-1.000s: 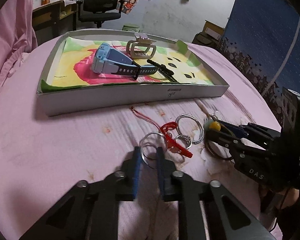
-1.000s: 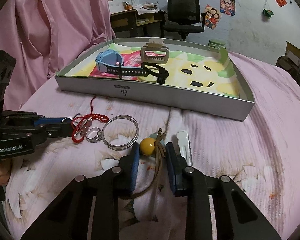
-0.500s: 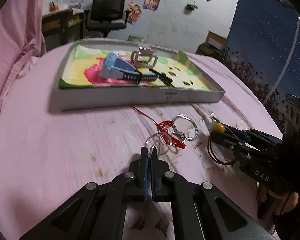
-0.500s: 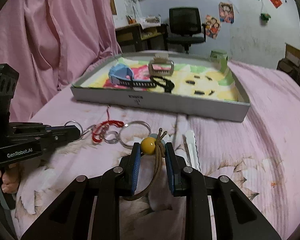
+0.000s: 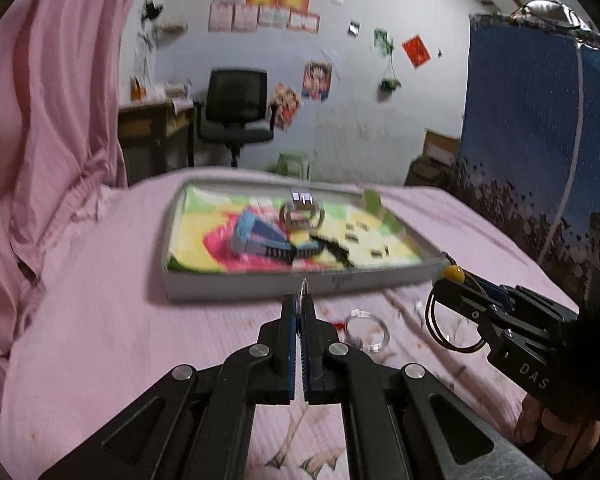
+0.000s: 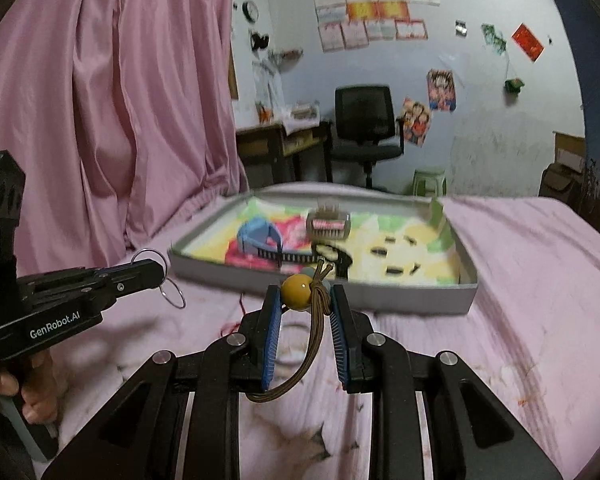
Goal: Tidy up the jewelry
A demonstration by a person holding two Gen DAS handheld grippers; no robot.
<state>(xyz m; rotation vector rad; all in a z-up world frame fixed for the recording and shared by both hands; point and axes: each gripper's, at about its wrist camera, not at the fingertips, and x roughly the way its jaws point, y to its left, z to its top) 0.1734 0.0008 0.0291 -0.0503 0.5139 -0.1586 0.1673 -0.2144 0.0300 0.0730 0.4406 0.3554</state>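
Observation:
My left gripper [image 5: 299,300] is shut on thin silver rings [image 5: 302,289], held edge-on above the pink bedspread; from the right wrist view the rings [image 6: 162,276] dangle from its tip [image 6: 156,270]. My right gripper [image 6: 305,294] is shut on a brown cord bracelet with a yellow bead [image 6: 296,291]; the bracelet's bead [image 5: 453,273] and cord loop [image 5: 440,324] also show in the left wrist view. Ahead lies the white tray [image 5: 260,286] with a colourful liner, holding a blue watch [image 5: 256,236], a beige hair claw [image 5: 302,212] and a black clip [image 5: 332,250].
A silver bangle [image 5: 367,330] and a bit of red cord [image 5: 339,325] lie on the bedspread between the grippers. Pink curtain [image 6: 100,100] hangs at the left. A black office chair [image 6: 366,128], a desk and a green stool stand behind the bed.
Both grippers have lifted off the bedspread with their pieces and tilted up toward the tray. The left one shut on the rings; the bangle and red cord stayed on the bed.

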